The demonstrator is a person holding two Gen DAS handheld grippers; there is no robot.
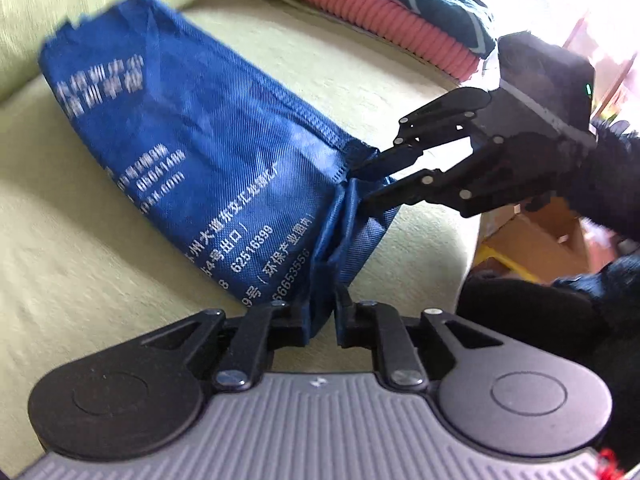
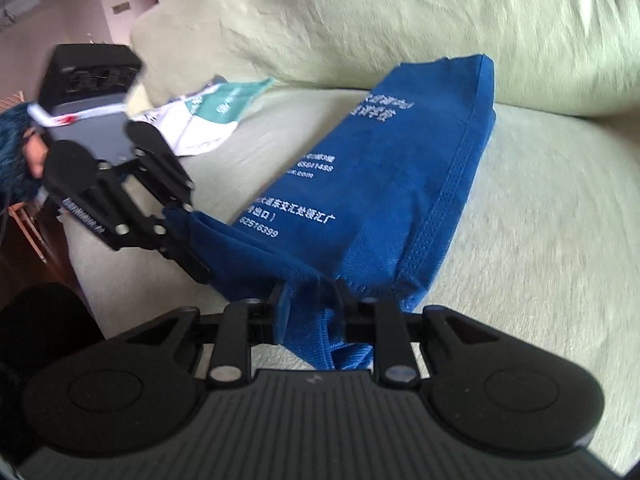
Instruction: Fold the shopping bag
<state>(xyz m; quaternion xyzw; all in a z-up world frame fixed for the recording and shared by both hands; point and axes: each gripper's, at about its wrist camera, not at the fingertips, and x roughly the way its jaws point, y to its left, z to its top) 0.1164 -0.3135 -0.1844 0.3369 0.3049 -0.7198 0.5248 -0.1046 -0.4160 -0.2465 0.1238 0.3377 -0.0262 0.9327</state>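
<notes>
Surface: pale green sofa cushion (image 2: pixel 520 208), backrest behind.
Bag: blue shopping bag (image 1: pixel 192 128) with white print lies folded lengthwise on the seat, its near end lifted.
Left gripper (image 1: pixel 322 320): pinches bunched fabric at the near edge.
Right gripper (image 2: pixel 310 312): jaws narrow, clamping the same end.
Beyond: white-green paper bag (image 2: pixel 208 120); pink ribbed cushion (image 1: pixel 376 12).

A pale yellow-green fabric sofa seat (image 2: pixel 520 208) carries it all, back cushion behind. On it lies a long blue woven shopping bag with white print (image 1: pixel 192 128), near end bunched and raised. A white-and-green printed bag (image 2: pixel 204 120) rests alongside; a pink ribbed cushion (image 1: pixel 380 12) sits beyond.
</notes>
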